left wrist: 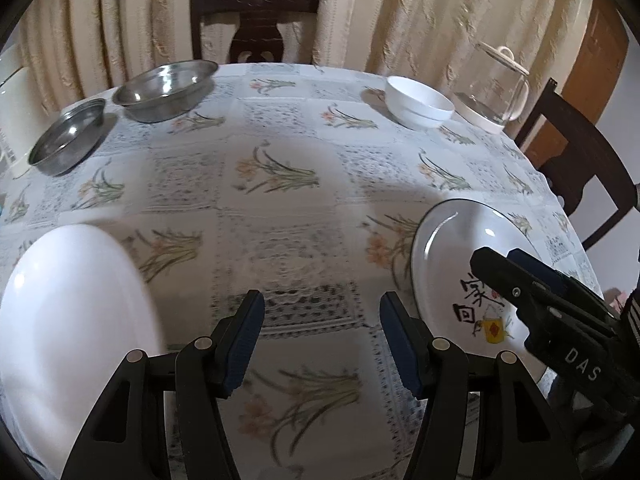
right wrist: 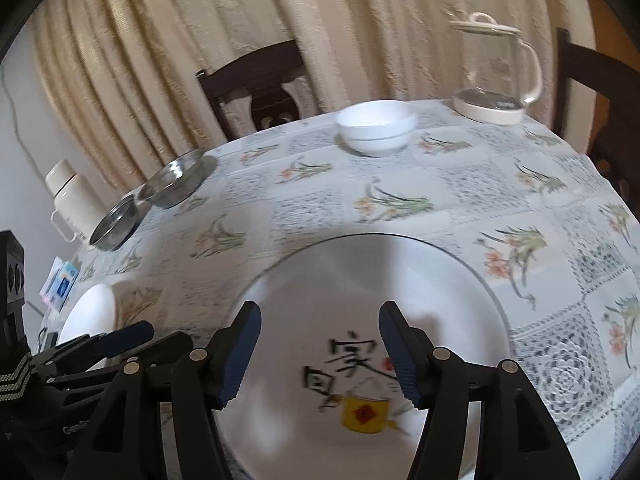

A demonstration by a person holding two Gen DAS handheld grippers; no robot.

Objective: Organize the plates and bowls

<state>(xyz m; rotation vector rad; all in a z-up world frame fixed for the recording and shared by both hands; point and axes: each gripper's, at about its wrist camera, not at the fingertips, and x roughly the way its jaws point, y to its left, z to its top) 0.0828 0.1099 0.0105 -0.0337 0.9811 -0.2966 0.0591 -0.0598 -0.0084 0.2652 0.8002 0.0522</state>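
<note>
A plain white plate [left wrist: 72,300] lies at the near left of the table, just left of my open left gripper [left wrist: 322,308], which hovers over bare tablecloth. A larger white plate with black characters and a yellow mug print [right wrist: 360,280] lies at the near right. My right gripper [right wrist: 320,312] hangs open just above it, holding nothing. Two stacked white bowls [right wrist: 376,126] sit at the far right. Two steel bowls, a bigger one [left wrist: 168,84] and a smaller one [left wrist: 68,136], stand apart at the far left.
A glass kettle [right wrist: 492,76] on a white base stands behind the white bowls. A cream thermos [right wrist: 70,196] is at the left edge by the steel bowls. Dark wooden chairs [left wrist: 256,20] ring the round table [left wrist: 280,184], and curtains hang behind them.
</note>
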